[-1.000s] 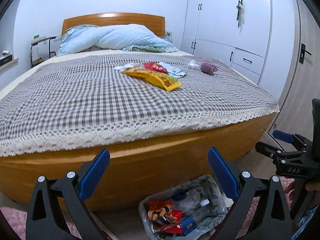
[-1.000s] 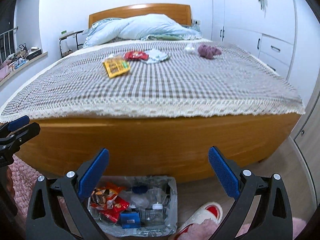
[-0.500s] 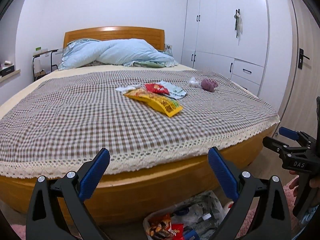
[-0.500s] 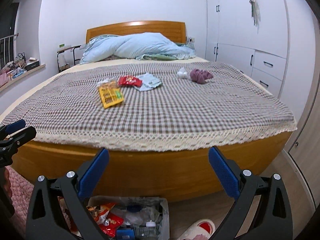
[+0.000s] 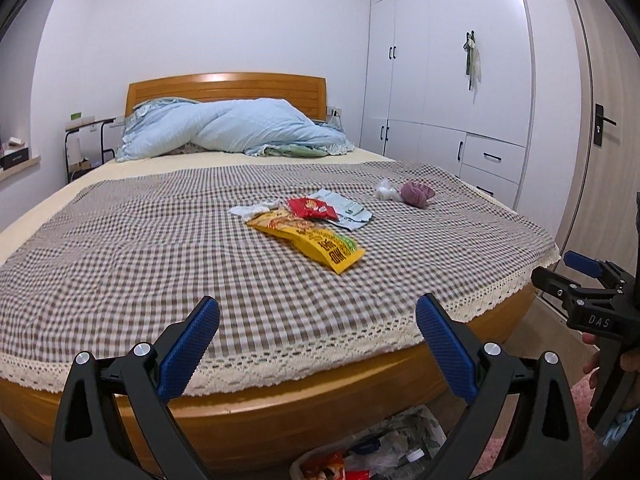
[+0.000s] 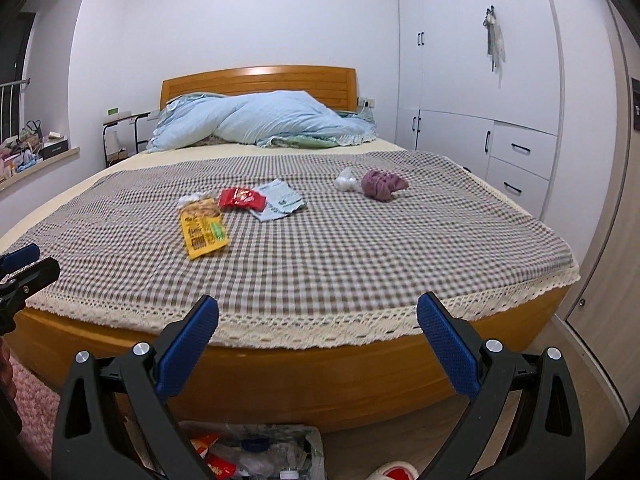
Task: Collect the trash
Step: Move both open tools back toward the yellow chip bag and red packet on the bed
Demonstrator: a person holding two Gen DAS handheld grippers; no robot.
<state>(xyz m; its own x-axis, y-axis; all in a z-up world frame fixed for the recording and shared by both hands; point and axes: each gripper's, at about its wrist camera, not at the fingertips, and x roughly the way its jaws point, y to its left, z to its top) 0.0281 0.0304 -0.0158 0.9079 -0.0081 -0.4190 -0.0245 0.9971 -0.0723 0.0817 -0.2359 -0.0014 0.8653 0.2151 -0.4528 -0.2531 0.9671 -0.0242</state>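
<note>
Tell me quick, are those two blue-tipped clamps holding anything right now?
Left gripper: open, holding nothing.
Right gripper: open, holding nothing.

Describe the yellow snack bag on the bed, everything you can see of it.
The yellow snack bag is a flat, glossy, crinkled packet with a picture of pale snack sticks, dark lettering and a green patch. It lies flat on the checked bedspread, near the middle of the bed. Its far end meets a red packet and a white crumpled tissue. Neither claw touches it.
</note>
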